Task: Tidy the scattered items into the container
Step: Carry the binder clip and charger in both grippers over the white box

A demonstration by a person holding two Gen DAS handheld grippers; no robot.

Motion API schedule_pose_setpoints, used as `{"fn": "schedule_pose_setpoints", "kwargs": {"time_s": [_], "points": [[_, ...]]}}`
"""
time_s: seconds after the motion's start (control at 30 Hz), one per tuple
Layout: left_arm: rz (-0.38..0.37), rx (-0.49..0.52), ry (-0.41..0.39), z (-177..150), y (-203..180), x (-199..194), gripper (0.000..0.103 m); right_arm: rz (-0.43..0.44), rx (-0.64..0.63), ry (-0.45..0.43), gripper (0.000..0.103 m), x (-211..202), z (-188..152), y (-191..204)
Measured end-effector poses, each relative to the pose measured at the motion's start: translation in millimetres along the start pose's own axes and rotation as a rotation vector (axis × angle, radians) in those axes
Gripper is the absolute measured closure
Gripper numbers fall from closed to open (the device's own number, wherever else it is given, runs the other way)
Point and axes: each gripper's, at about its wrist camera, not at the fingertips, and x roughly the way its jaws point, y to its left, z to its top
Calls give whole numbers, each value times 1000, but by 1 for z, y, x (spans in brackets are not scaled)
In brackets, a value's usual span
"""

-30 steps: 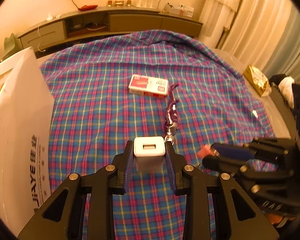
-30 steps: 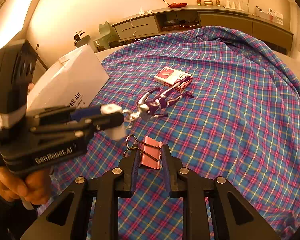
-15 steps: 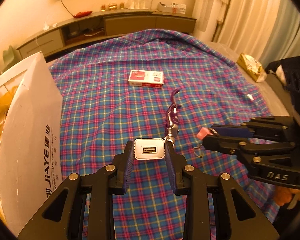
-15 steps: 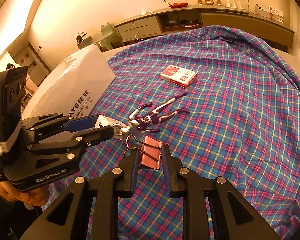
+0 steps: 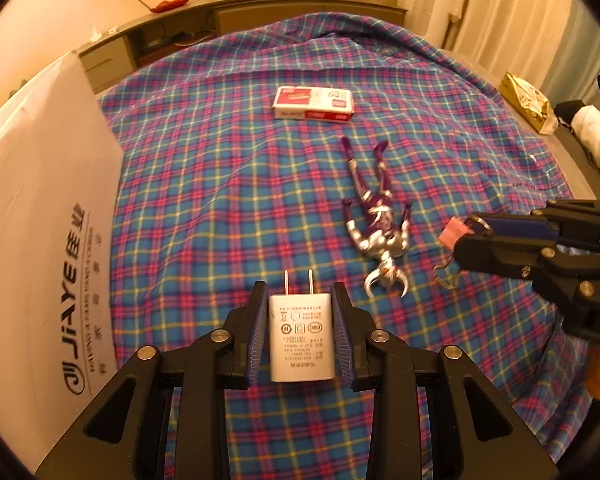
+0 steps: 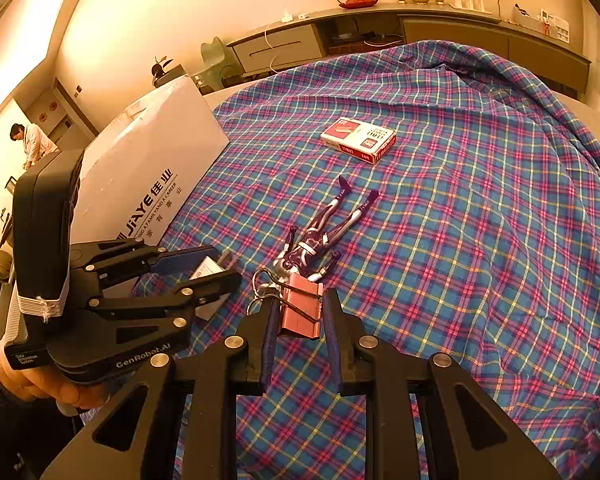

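Fingers of the left gripper [image 5: 301, 320] have just been opening and now flank a white USB wall charger [image 5: 301, 336] with thin gaps on both sides, so the ribbed blue pads do not visibly press it. That charger is a flat white block with grey printed text and certification marks on its upper face, and two metal prongs pointing toward 12 o'clock. It sits low on the plaid bedspread [image 5: 220, 200].

The right gripper [image 6: 299, 316] is narrowly closed around a pink binder clip [image 6: 302, 306] with wire handles, the blue pads touching its sides.

In the left wrist view, a purple and silver action figure [image 5: 378, 216] lies on its back at about 1 o'clock from the charger, head with silver horns nearest, legs pointing away. A red and white small box [image 5: 314, 103] lies flat farther off at 12 o'clock. At 9 o'clock stands a large white carton [image 5: 40, 220] printed with "JiAYE" lettering, along the bedspread's edge.

A hand [image 6: 40, 380] holds the left gripper's handle in the right wrist view.
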Motion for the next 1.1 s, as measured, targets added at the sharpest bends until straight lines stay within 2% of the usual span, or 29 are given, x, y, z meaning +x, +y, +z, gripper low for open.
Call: {"fn": "schedule_pose_setpoints", "kwargs": {"time_s": [0.03,0.17,0.2,0.23,0.43,0.8,1.1], "points": [[0,-3,7,-3,3,1,60,-1,-1,2,80,1,0,0],[17,10,1,-11,5,1,59,-4,-7,5,80,1,-2,1],[19,16,2,-11,5,0,61,-6,-8,5,80,1,-2,2],[19,19,0,-11,5,0,71,-7,-9,5,80,1,-2,2],[28,24,-22,-8,5,-11,72,-8,-22,-6,80,-4,-1,10],[9,-7,-125,2,8,-64,72,-6,-84,-50,80,-25,-1,41],[-9,-23,-230,-4,11,-123,72,-2,-142,-103,80,-52,-4,79]]}}
